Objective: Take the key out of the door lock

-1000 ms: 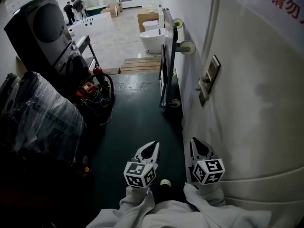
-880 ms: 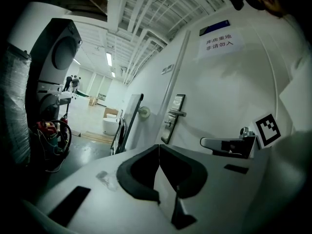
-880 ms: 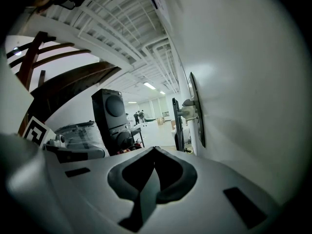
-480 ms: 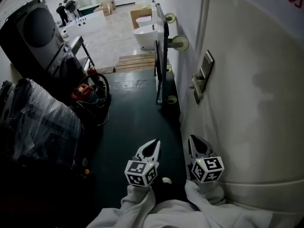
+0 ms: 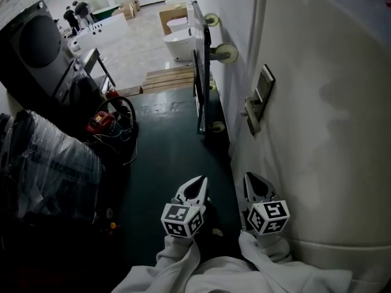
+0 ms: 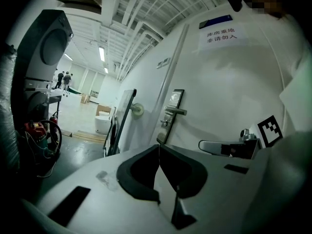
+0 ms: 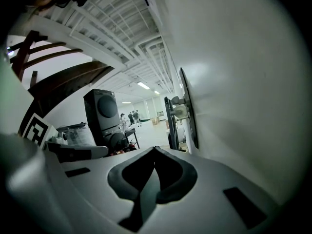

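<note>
**Both grippers shut and empty, short of the lock**

The left gripper [image 6: 158,148] has its dark padded jaws pressed tip to tip with nothing between them. The right gripper [image 7: 154,149] is the same: jaws together, empty. In the head view the left gripper [image 5: 197,187] and the right gripper [image 5: 254,180] sit side by side, low in front of the person. Both point forward along the door and tip slightly down. Their black-and-white marker cubes [image 5: 181,220] face the camera, and the white sleeves [image 5: 183,266] behind them run back to the bottom edge.

The metal door lock plate with its lever handle [image 5: 258,99] is on the pale white door [image 5: 324,151]. It lies ahead of and above both grippers, well apart from them. The right gripper is the nearer to it, just beside the door face; the left is farther out, over the dark green floor [image 5: 168,157]. From the left gripper view the lock plate [image 6: 171,112] shows beyond the closed tips, but the key in it is too small to make out.
</note>
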Tool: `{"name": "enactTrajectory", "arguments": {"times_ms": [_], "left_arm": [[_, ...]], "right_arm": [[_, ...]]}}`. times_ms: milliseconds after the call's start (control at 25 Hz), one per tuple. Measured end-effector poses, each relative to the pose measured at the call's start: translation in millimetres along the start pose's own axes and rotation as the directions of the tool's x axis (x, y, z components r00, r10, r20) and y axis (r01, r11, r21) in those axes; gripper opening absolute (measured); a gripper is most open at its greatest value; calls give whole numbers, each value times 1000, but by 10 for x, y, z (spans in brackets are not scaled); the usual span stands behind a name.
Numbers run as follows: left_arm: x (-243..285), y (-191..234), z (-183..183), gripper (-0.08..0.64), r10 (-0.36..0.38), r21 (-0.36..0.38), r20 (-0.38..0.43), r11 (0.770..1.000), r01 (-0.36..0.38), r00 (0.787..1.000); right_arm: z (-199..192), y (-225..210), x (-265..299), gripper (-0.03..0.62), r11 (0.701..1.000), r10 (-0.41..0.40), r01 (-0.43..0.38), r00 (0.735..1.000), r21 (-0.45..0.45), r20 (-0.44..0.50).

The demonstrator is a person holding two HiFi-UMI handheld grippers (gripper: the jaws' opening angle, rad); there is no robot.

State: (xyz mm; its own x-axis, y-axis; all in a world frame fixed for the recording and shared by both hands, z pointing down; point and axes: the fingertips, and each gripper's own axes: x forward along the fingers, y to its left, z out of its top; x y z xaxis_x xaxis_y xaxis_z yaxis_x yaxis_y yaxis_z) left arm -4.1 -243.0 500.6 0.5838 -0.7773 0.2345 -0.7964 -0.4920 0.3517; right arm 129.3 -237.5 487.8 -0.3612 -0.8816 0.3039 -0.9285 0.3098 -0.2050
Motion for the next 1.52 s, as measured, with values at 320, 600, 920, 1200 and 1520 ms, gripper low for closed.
{"name": "enactTrajectory", "arguments": {"times_ms": [320,600,920,1200,1520], "left_arm": [[483,147,246,14,-85,22,-24,996,86,996],[848,171,390,14,-184,7,-55,983,185,981],[1202,157,496,15,-309,-113,-75,947,300,948],[1589,168,550,15,-396,-250,-91,897,364,914],[1946,169,534,15,-526,-467,-92,772,430,845]], "right_arm": [[137,-197,320,52,997,-74,74,997,24,14],[214,-327,453,52,987,-153,152,988,57,19],[321,-477,551,52,969,-237,235,971,76,23],[367,-629,636,52,947,-311,308,950,91,24],[378,-743,716,52,910,-403,399,915,116,21]]}}
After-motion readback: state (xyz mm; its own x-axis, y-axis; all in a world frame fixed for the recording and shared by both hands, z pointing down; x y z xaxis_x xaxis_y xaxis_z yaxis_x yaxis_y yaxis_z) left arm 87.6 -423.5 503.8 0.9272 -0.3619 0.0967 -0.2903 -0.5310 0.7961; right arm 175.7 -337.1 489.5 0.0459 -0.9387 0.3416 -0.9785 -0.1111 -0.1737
